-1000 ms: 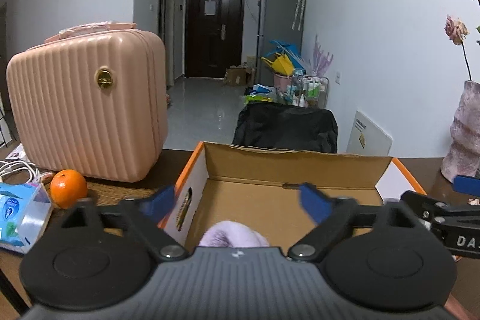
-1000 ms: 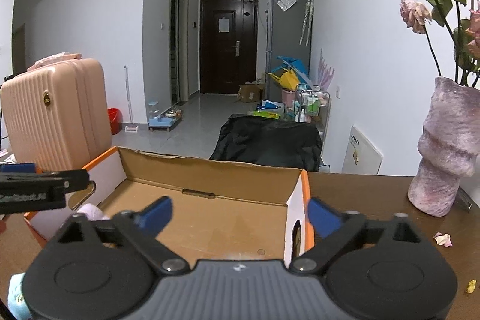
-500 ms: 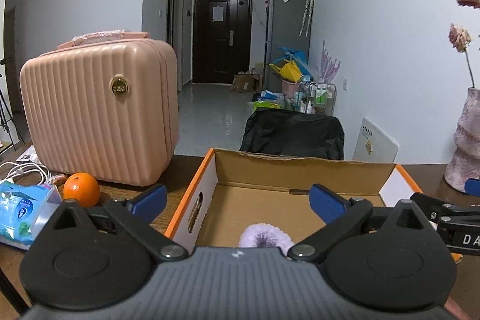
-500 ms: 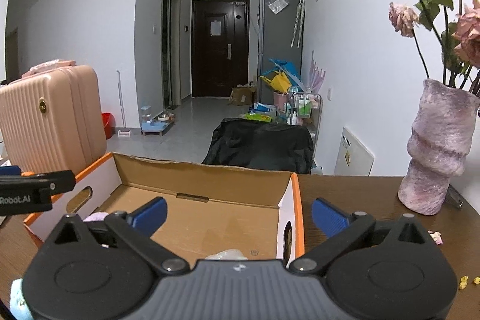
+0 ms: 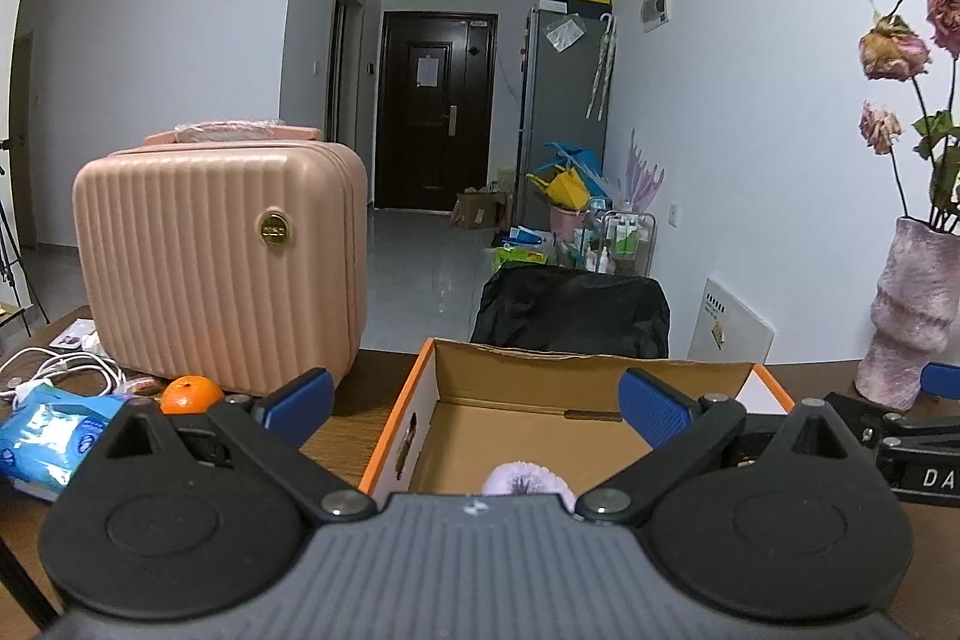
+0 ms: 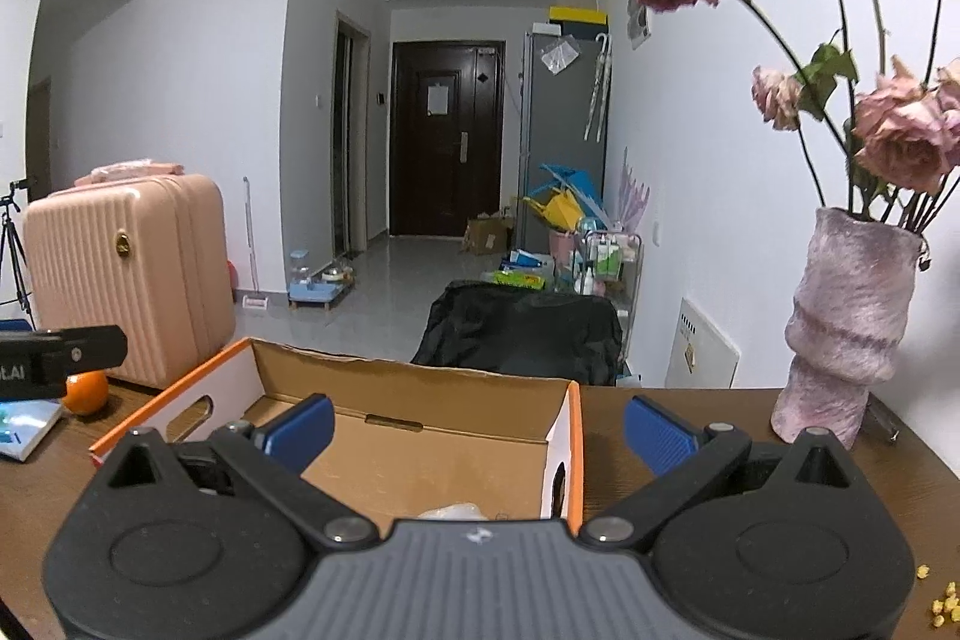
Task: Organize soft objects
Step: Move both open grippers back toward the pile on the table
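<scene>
Since both tools, left tool (image 5: 474, 397) and right tool (image 6: 477, 424), hang wide open and empty, looks mostly done: fluffy lilac thing (image 5: 527, 478) and pale bundle (image 6: 453, 511) sit inside the cardboard box (image 5: 576, 370).

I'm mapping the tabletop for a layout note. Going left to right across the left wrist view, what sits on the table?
Blue tissue pack → orange → pink suitcase → cardboard box → pink vase.
</scene>
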`<state>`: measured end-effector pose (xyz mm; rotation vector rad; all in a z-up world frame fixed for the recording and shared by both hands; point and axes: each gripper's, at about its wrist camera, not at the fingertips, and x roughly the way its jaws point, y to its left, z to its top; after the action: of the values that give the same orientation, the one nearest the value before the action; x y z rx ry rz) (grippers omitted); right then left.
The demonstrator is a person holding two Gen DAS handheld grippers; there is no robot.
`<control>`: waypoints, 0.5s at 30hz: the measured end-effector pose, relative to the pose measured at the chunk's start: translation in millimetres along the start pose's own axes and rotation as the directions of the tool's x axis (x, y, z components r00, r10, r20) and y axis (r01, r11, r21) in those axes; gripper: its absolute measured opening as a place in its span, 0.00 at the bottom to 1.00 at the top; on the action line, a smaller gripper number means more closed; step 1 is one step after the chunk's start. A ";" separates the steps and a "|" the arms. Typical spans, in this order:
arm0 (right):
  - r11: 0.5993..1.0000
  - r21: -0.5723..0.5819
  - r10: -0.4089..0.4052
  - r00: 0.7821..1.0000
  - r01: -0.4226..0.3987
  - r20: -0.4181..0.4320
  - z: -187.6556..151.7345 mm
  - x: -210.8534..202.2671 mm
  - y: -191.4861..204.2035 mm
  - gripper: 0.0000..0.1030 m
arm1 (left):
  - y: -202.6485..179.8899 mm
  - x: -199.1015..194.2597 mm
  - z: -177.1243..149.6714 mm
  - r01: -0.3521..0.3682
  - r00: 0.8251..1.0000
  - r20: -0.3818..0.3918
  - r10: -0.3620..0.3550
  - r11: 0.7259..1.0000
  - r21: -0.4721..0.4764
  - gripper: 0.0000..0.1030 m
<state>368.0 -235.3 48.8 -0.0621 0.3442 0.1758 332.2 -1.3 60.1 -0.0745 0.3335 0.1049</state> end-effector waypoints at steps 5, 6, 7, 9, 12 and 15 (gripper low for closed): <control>1.000 -0.007 0.013 1.000 -0.013 0.016 -8.0 -21.6 2.2 1.00 | 3.9 -19.6 -7.0 0.004 1.000 0.006 -0.004 1.000 0.020 1.00; 1.000 -0.013 0.014 1.000 -0.013 0.017 -10.0 -25.5 3.6 1.00 | 4.6 -23.4 -8.7 0.006 1.000 0.006 -0.006 1.000 0.022 1.00; 1.000 -0.019 0.015 1.000 -0.015 0.017 -12.3 -29.8 5.2 1.00 | 5.5 -27.3 -10.4 0.010 1.000 0.005 -0.011 1.000 0.024 1.00; 0.999 -0.028 0.021 1.000 -0.021 0.018 -16.5 -38.5 8.0 1.00 | 6.1 -35.1 -12.5 0.013 1.000 0.004 -0.014 0.999 0.029 1.00; 0.999 -0.036 0.031 0.999 -0.030 0.020 -22.8 -52.3 11.3 1.00 | 9.5 -46.1 -16.4 0.018 1.000 0.009 -0.018 0.999 0.037 1.00; 0.998 -0.044 0.037 0.999 -0.036 0.018 -27.8 -63.6 15.2 1.00 | 11.7 -59.1 -21.4 0.023 1.000 0.010 -0.023 0.999 0.046 1.00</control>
<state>297.1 -233.1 43.9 -0.0969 0.3228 0.2198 268.5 3.0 58.8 -0.0324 0.3241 0.0747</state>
